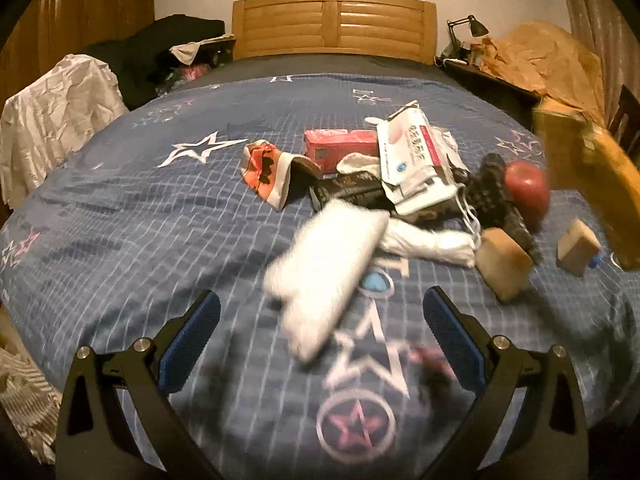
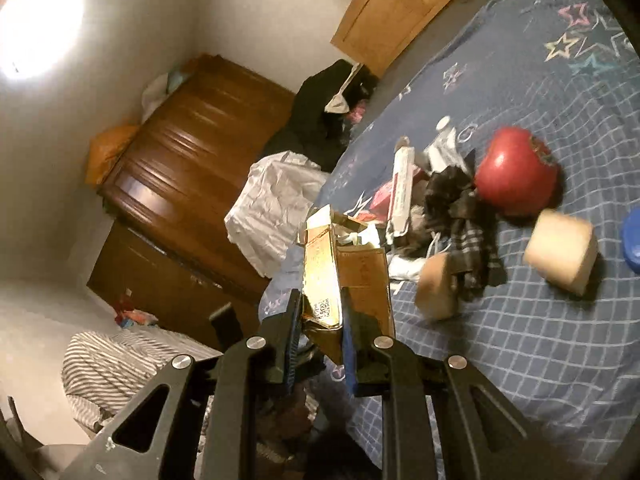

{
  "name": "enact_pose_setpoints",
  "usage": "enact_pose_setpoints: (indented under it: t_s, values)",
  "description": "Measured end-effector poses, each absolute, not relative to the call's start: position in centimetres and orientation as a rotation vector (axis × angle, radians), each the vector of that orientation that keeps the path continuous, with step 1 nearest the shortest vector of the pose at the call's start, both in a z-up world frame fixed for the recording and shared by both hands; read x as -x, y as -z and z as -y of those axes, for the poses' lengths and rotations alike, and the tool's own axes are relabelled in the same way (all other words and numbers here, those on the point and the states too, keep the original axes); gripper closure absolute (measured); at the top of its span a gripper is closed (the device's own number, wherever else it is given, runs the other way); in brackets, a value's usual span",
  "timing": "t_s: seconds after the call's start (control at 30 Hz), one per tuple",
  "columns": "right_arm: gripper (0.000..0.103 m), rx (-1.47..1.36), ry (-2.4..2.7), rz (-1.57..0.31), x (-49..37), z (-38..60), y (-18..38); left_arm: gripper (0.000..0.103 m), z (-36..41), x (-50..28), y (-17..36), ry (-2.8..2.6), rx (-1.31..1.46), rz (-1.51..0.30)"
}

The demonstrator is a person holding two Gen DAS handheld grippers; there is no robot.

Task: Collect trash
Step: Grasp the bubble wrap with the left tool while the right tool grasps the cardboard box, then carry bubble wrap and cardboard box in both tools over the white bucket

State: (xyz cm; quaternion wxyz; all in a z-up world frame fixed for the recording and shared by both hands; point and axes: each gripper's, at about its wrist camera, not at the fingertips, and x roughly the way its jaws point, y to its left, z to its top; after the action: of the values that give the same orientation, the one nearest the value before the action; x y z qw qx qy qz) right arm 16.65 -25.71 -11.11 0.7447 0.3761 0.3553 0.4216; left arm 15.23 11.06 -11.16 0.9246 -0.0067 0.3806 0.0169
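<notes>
A torn, flattened gold-and-brown cardboard carton [image 2: 344, 276] is clenched between the blue pads of the right gripper [image 2: 320, 344], raised above the near left edge of the bed with the blue star-printed checked cover [image 2: 540, 340]. The left gripper [image 1: 320, 340] is spread wide, grasping nothing, over a blurred white crumpled wrapper [image 1: 328, 272] lying on the cover. Farther along lies a heap: a pink rectangular box [image 1: 340, 148], white printed paper packaging [image 1: 416, 160], an orange-and-white snack bag [image 1: 266, 172], dark plaid cloth [image 2: 468, 236]. A red apple [image 2: 516, 170] and two tan wooden blocks [image 2: 560, 256] lie right of the heap.
</notes>
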Motion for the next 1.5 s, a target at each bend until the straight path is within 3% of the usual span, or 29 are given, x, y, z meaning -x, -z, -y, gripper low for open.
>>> enact_pose_setpoints:
  t_s: [0.2, 0.23, 0.27, 0.33, 0.53, 0.73, 1.07, 1.3, 1.5]
  values:
    - [0.083, -0.771, -0.894, -0.701, -12.7, 28.5, 8.4, 0.005, -11.5, -18.6, 12.4, -0.005, -0.003, -0.816]
    - [0.083, -0.763, -0.882, -0.69, -12.0, 29.0, 8.1, 0.012, -11.5, -18.9, 12.6, 0.009, -0.004, -0.818]
    - [0.083, -0.758, -0.87, -0.681, -11.5, 29.8, 7.7, 0.031, -11.4, -19.4, 13.1, 0.028, -0.012, -0.832]
    - [0.083, -0.742, -0.833, -0.657, -10.4, 31.1, 7.1, 0.054, -11.4, -20.0, 13.8, 0.028, -0.014, -0.881]
    - [0.083, -0.682, -0.712, -0.602, -7.4, 35.1, 5.6, 0.055, -11.2, -15.9, 11.5, 0.016, 0.056, -0.811]
    - [0.083, -0.674, -0.611, -0.533, -4.9, 38.7, 4.7, 0.055, -8.3, -11.7, 5.8, 0.072, 0.086, -0.719]
    - [0.083, -0.605, -0.229, -0.296, 4.3, 52.2, -0.6, 0.055, 10.3, -11.0, -3.5, 0.481, -0.031, -0.586]
    - [0.083, -0.55, 0.101, -0.246, 11.6, 63.3, -3.1, 0.055, 26.4, -12.8, -5.1, 0.743, -0.129, -0.598]
    - [0.083, -0.544, 0.248, -0.31, 12.1, 70.1, -2.9, 0.055, 38.5, -14.6, -4.2, 0.891, -0.178, -0.65]
